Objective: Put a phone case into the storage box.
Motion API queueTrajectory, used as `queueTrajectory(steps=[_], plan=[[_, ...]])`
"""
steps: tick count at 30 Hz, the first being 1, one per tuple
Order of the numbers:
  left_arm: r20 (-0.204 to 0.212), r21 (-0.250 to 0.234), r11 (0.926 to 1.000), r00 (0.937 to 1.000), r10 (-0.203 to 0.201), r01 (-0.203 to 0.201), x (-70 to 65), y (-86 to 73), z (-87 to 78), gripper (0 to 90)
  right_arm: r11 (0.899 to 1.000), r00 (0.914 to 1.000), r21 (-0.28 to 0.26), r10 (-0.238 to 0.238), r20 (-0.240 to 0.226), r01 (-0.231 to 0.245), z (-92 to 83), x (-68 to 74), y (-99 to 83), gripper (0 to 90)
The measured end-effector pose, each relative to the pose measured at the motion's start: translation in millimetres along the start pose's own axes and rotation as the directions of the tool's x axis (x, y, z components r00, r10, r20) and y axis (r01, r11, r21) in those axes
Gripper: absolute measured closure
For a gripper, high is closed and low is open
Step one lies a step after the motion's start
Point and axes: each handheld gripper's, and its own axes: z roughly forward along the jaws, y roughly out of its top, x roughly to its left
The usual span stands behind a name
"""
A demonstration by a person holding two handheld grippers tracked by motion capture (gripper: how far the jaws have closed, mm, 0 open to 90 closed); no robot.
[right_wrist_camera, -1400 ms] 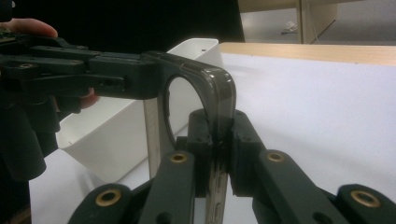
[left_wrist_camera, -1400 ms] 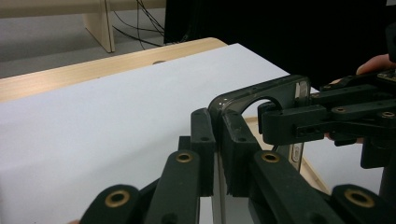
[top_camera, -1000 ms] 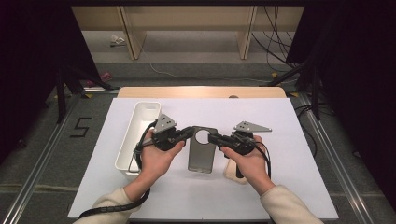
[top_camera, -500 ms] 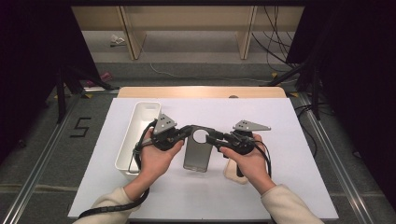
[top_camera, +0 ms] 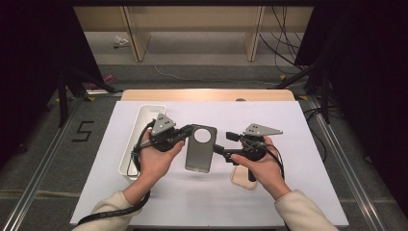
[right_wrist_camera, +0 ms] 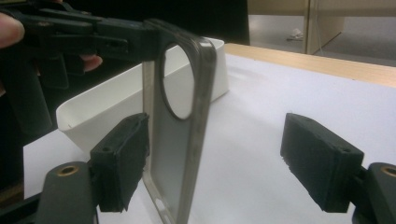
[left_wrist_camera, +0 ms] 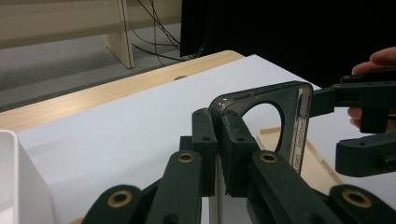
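Jaws of the left gripper (top_camera: 185,133) pinch the top corner of a grey phone case (top_camera: 199,148), while the right gripper (top_camera: 222,144) stands spread, its pads off the case

Held up above the white table (top_camera: 288,125), between the two hands and beside the white tray (top_camera: 139,130), the case hangs from the left grip alone, likely so the right hand can take a fresh hold; compared with a second ago, the right jaws have just been opening, and the case's edge sits loose between them
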Motion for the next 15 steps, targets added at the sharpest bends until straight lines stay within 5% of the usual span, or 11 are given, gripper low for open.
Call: queueTrajectory(steps=[15], plan=[[-0.032,-0.042,0.9990,0.9993,-0.020,0.018,16.9,11.1,-12.9,85.0,1.000,0.9991,0.008,-0.025,0.034,0.025,-12.3,-6.5,-5.4,22.0]])
